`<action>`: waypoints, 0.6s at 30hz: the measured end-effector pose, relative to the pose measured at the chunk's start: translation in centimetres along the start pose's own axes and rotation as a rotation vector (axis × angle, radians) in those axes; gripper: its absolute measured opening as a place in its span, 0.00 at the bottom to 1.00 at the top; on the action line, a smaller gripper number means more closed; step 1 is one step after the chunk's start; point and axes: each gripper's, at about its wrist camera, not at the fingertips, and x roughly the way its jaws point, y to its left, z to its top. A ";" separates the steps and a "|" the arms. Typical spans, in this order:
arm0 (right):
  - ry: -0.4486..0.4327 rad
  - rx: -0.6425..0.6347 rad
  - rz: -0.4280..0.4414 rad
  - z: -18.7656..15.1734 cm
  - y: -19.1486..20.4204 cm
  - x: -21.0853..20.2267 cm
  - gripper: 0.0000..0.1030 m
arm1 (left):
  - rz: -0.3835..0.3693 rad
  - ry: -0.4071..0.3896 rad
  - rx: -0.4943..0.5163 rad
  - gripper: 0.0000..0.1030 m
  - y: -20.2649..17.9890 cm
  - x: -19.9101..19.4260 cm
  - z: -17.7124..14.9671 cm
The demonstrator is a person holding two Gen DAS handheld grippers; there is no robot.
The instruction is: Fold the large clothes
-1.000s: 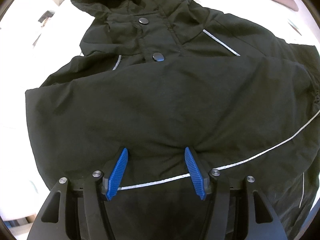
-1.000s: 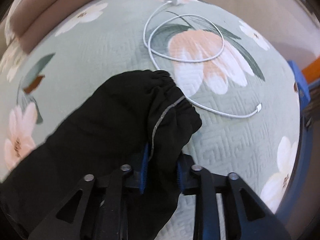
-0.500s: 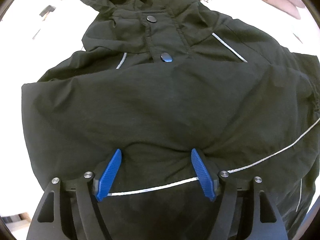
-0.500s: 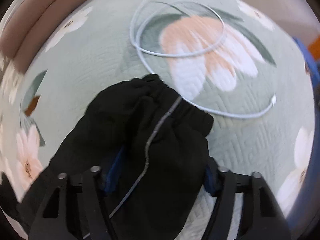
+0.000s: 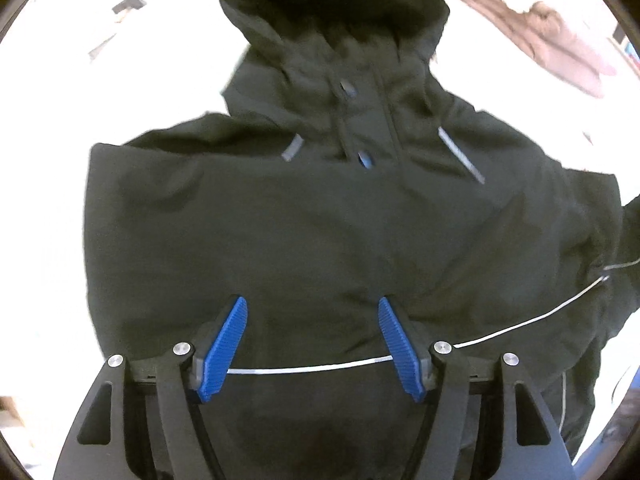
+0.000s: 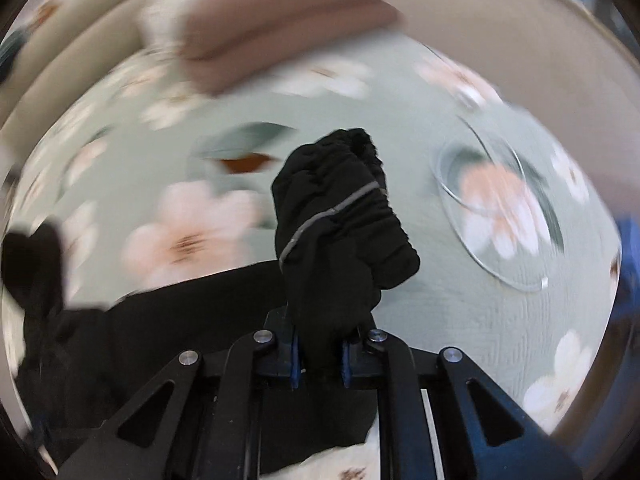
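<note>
A black hooded jacket lies front up on the bed, hood at the far end, one sleeve folded across its chest with a thin white reflective stripe. My left gripper is open just above that folded sleeve, blue fingers apart, holding nothing. My right gripper is shut on the jacket's other sleeve near its elastic cuff, which stands up lifted above the bed; the rest of the jacket trails to the left in the blurred right wrist view.
The bed has a pale green quilt with pink and white flowers. A white charging cable lies coiled at the right. A pinkish-brown garment lies beyond the jacket at the far right.
My right gripper has closed on the sleeve, lifted it and swung it left. My left gripper has pulled back a little from the jacket, staying open.
</note>
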 end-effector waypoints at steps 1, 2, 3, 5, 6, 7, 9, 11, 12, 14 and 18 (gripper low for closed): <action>-0.011 -0.044 0.024 -0.3 2.1 -1.1 0.16 | 0.001 -0.017 -0.007 0.67 0.5 -0.8 -0.1; -0.021 -0.087 0.045 -0.8 4.1 -2.2 0.16 | 0.002 -0.029 -0.014 0.67 0.7 -1.5 -0.2; -0.032 -0.133 0.073 -1.7 6.4 -3.5 0.16 | 0.000 -0.046 -0.025 0.67 1.4 -2.4 -0.5; -0.031 -0.206 0.130 -3.1 10.7 -4.8 0.16 | -0.004 -0.066 -0.046 0.67 2.4 -3.7 -1.0; -0.030 -0.241 0.158 -4.1 13.0 -5.4 0.16 | -0.005 -0.070 -0.055 0.67 2.7 -4.2 -1.2; -0.027 -0.273 0.186 -5.3 15.2 -6.0 0.16 | -0.005 -0.075 -0.074 0.67 3.6 -4.8 -1.9; -0.023 -0.345 0.237 -7.7 19.6 -7.3 0.17 | -0.004 -0.078 -0.104 0.67 4.6 -5.8 -3.0; -0.002 -0.404 0.305 -10.7 24.7 -7.8 0.17 | 0.002 -0.079 -0.127 0.67 5.6 -6.6 -4.2; 0.017 -0.418 0.351 -12.2 26.8 -8.0 0.17 | 0.009 -0.081 -0.141 0.67 6.4 -6.9 -5.1; 0.055 -0.449 0.425 -14.7 31.4 -8.0 0.17 | 0.018 -0.079 -0.162 0.67 7.8 -7.3 -5.9; 0.124 -0.513 0.529 -20.1 39.4 -6.5 0.20 | 0.027 -0.077 -0.223 0.67 11.0 -8.4 -8.4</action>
